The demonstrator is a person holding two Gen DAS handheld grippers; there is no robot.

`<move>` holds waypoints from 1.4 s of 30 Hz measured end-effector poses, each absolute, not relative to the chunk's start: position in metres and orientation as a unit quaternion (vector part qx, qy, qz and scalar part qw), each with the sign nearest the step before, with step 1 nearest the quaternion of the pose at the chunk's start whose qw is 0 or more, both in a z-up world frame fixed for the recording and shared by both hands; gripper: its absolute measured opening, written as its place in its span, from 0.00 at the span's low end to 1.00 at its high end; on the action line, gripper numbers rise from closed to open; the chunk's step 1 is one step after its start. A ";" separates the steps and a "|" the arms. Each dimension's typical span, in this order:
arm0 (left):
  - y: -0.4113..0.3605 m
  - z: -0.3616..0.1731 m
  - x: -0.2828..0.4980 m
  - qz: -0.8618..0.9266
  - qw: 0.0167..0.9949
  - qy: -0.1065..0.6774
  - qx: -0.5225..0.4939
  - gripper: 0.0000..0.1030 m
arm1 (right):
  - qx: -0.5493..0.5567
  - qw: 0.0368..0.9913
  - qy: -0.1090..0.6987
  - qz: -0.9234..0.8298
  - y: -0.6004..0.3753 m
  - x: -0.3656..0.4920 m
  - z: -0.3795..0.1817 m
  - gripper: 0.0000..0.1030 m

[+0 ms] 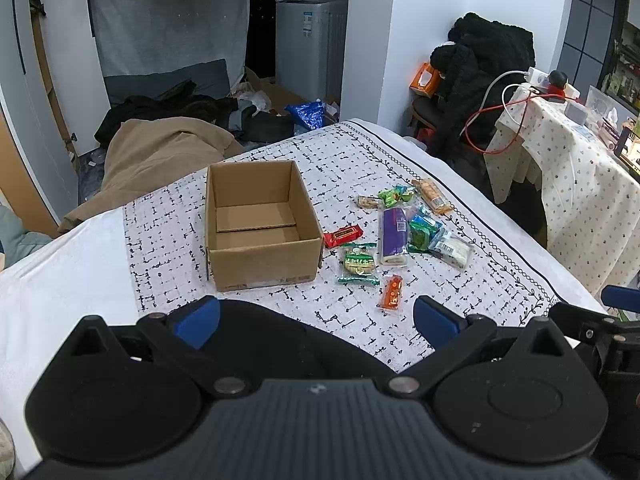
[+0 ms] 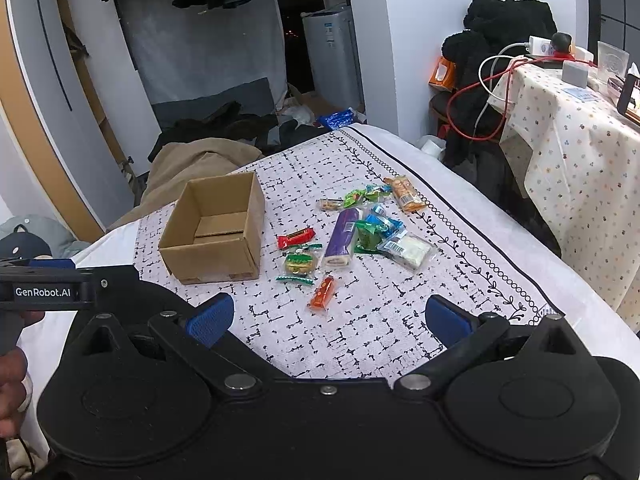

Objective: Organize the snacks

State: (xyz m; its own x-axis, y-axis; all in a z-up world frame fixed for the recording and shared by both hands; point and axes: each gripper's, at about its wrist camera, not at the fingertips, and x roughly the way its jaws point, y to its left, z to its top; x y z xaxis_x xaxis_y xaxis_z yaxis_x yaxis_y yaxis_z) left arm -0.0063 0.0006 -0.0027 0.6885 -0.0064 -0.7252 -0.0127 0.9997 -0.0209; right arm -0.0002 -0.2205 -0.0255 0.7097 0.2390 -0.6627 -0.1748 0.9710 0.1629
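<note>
Black left tongs [image 2: 52, 264] — white "GenRobot.AI" lettering on side.

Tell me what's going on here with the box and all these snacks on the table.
A person holds two handheld grippers above a table covered in a white black-patterned cloth. The left gripper and right gripper both have their blue fingers spread open, holding nothing. An open brown cardboard box sits empty. To its right, wrapped snacks lie scattered, including a long purple packet and a small orange packet. Sorting hasn't started.
</note>
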 end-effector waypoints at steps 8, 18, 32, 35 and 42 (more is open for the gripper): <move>0.001 -0.003 -0.006 0.003 0.920 0.392 -0.012 1.00 | 0.040 0.923 0.365 0.113 -0.219 0.001 -0.026 1.00; 0.004 -0.004 -0.006 0.005 0.919 0.393 -0.018 1.00 | 0.035 0.922 0.367 0.114 -0.217 0.001 -0.026 1.00; 0.003 -0.003 -0.011 0.008 0.920 0.391 -0.015 1.00 | 0.033 0.923 0.365 0.117 -0.216 -0.001 -0.029 1.00; 0.002 -0.002 -0.014 0.008 0.922 0.388 -0.017 1.00 | 0.028 0.924 0.363 0.119 -0.216 -0.005 -0.028 1.00; -0.003 0.002 -0.019 0.007 0.924 0.383 -0.013 1.00 | 0.026 0.926 0.356 0.120 -0.217 -0.009 -0.023 1.00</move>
